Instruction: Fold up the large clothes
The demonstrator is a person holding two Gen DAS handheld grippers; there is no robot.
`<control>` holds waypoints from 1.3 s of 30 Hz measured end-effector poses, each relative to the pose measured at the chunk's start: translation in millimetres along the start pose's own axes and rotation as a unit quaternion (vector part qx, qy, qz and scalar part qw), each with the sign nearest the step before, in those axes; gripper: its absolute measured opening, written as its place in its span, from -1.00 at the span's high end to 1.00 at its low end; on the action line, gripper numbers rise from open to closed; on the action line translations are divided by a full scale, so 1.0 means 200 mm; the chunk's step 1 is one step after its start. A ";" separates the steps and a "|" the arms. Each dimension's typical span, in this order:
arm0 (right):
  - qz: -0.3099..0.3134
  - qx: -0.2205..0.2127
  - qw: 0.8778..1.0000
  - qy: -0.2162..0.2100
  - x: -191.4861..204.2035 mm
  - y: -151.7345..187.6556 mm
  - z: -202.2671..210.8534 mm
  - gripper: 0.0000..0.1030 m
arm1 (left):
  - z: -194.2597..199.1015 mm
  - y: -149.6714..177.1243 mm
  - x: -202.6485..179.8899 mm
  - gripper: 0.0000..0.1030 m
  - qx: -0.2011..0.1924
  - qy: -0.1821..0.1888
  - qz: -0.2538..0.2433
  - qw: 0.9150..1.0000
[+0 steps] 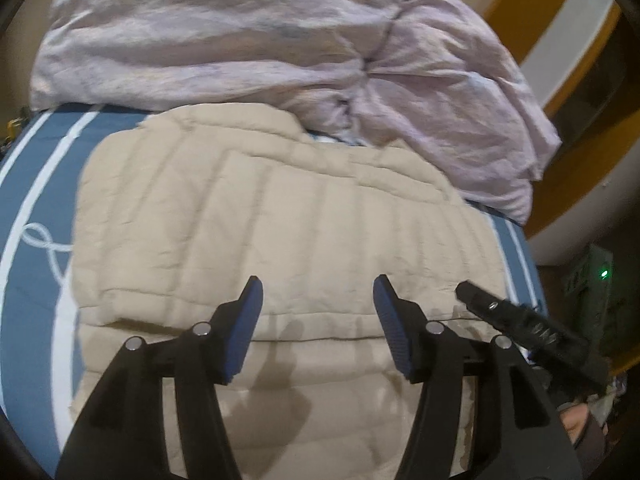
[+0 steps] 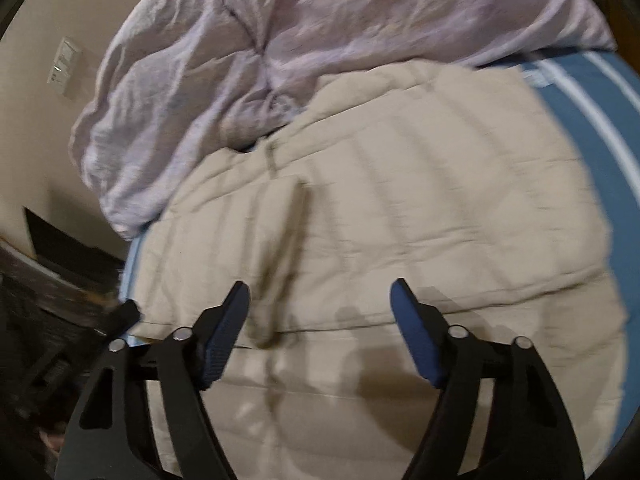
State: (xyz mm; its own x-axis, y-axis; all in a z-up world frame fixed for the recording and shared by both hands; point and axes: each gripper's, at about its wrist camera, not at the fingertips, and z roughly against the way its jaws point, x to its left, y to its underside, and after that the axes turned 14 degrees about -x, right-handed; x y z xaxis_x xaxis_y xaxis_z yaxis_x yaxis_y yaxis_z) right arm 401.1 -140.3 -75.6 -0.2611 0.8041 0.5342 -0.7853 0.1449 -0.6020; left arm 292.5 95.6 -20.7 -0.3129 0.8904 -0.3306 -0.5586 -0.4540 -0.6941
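With my left gripper [image 1: 318, 300] and right gripper [image 2: 320, 308] both spread apart and empty above the beige quilted garment [image 1: 280, 216] folded on the blue bed [image 1: 32, 184], I risk snagging the lilac duvet [image 1: 240, 40] at twelve o'clock.

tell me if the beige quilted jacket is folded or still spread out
Folded, at least partly: the beige quilted jacket lies flat on the blue bedcover with a doubled layer whose edge crosses in front of the open left tongs.
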 end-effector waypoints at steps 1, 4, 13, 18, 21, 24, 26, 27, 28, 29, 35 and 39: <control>-0.003 0.007 1.000 -0.010 0.02 0.00 -0.02 -0.33 | 0.00 0.00 0.02 -0.12 -0.001 -0.010 -0.001 1.000; 0.001 0.032 0.999 -0.026 0.10 0.03 -0.11 -0.23 | 0.03 0.02 0.07 -0.12 -0.003 -0.033 -0.005 0.999; 0.045 0.038 0.998 -0.016 0.20 0.10 -0.19 0.87 | 0.08 0.07 0.22 -0.12 -0.008 -0.097 0.000 0.995; 0.048 -0.011 0.998 0.038 0.11 0.02 -0.09 0.90 | 0.05 0.05 0.31 -0.12 -0.009 -0.132 0.007 0.991; 0.043 -0.001 0.997 0.064 0.04 0.02 -0.11 0.90 | 0.01 0.05 0.33 -0.12 -0.004 -0.146 0.009 0.989; 0.046 0.007 0.996 0.079 0.00 0.05 -0.12 0.90 | -0.05 0.06 0.37 -0.12 0.009 -0.163 0.012 0.987; 0.052 0.012 0.995 0.089 -0.01 0.06 -0.13 0.90 | -0.08 0.06 0.40 -0.12 0.019 -0.171 0.019 0.985; 0.053 0.015 0.994 0.090 -0.01 0.07 -0.14 0.90 | -0.10 0.07 0.41 -0.12 0.023 -0.175 0.021 0.984; 0.053 0.018 0.994 0.090 -0.01 0.07 -0.15 0.90 | -0.11 0.08 0.42 -0.12 0.025 -0.177 0.022 0.984; 0.054 0.021 0.994 0.090 -0.02 0.08 -0.16 0.90 | -0.11 0.08 0.43 -0.12 0.026 -0.179 0.022 0.983; 0.064 -0.015 0.994 0.084 0.02 0.02 -0.08 0.88 | -0.14 0.09 0.42 -0.12 0.028 -0.184 0.016 0.982; 0.094 -0.049 0.992 0.067 0.12 -0.03 -0.02 0.88 | -0.16 0.09 0.42 -0.12 0.030 -0.186 0.015 0.982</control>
State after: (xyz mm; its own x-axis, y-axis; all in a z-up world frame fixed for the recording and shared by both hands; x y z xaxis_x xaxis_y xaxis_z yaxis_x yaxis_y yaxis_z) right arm 402.4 -120.2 -62.1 -0.3159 0.8906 0.3271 -0.6698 0.0349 -0.7418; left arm 281.0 163.2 -80.6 -0.5822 0.8085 -0.0862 -0.5853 -0.4903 -0.6457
